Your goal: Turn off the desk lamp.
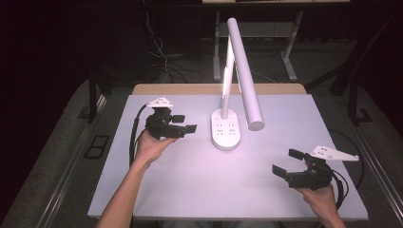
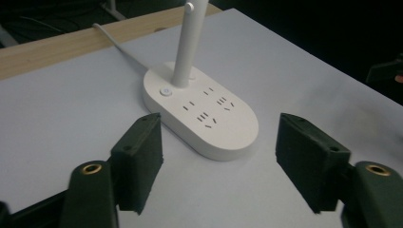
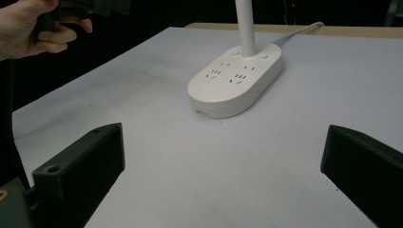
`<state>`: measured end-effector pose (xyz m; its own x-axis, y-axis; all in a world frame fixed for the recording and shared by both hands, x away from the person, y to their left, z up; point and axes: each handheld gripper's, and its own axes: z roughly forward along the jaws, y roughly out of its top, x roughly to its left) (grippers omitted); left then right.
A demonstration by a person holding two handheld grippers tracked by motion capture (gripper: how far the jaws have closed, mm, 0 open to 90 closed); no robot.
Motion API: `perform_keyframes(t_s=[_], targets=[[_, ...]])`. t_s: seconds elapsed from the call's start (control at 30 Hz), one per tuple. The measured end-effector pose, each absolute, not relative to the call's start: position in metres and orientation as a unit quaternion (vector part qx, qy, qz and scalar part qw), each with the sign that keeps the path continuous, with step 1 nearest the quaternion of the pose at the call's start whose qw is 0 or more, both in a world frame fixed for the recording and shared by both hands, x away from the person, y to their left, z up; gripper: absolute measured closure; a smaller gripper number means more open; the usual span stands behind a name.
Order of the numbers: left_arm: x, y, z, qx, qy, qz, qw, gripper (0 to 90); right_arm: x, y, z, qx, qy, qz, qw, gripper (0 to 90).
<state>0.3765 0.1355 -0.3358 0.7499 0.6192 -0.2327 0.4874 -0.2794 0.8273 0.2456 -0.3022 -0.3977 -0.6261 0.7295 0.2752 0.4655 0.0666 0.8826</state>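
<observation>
Desk lamp (image 1: 227, 128) with socket base sat mid-worktop (image 1: 190, 180); my left gripper (image 1: 182, 123) and right gripper (image 1: 286, 163) fingers were released, holding nothing.

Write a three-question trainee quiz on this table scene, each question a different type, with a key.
1. True or false: the left gripper is clamped on the lamp base.
2. Multiple choice: the lamp's pole rises from which part of the base? A) the end near the round button B) the middle C) the end nearest the left gripper's camera.
3. Fill in: the lamp's white cord runs off toward the table's ______ strip.

Key: 1. False, both the left gripper and the right gripper are open and apart from the base. 2. A. 3. wooden.
</observation>
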Motion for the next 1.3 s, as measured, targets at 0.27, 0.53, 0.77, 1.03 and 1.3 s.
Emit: perform_keyframes(t_s=[0.27,0.53,0.77,1.03,1.3], targets=[[0.400,0.129,-0.327,0.797,0.356,0.073,0.482,53.8,0.245,-0.302,-0.398,0.414,0.721,0.542,0.120,0.5],[0.425,0.116,-0.330,0.810,0.360,0.068,0.458,62.9,0.245,-0.302,-0.398,0.415,0.722,0.541,0.120,0.5],[0.441,0.102,-0.337,0.804,0.370,0.060,0.461,74.8,0.245,-0.304,-0.398,0.417,0.720,0.541,0.122,0.5],[0.459,0.090,-0.342,0.813,0.362,0.054,0.452,89.6,0.245,-0.306,-0.398,0.418,0.718,0.543,0.122,0.5],[0.471,0.075,-0.358,0.808,0.375,0.040,0.453,90.0,0.245,-0.308,-0.398,0.418,0.716,0.544,0.125,0.5]])
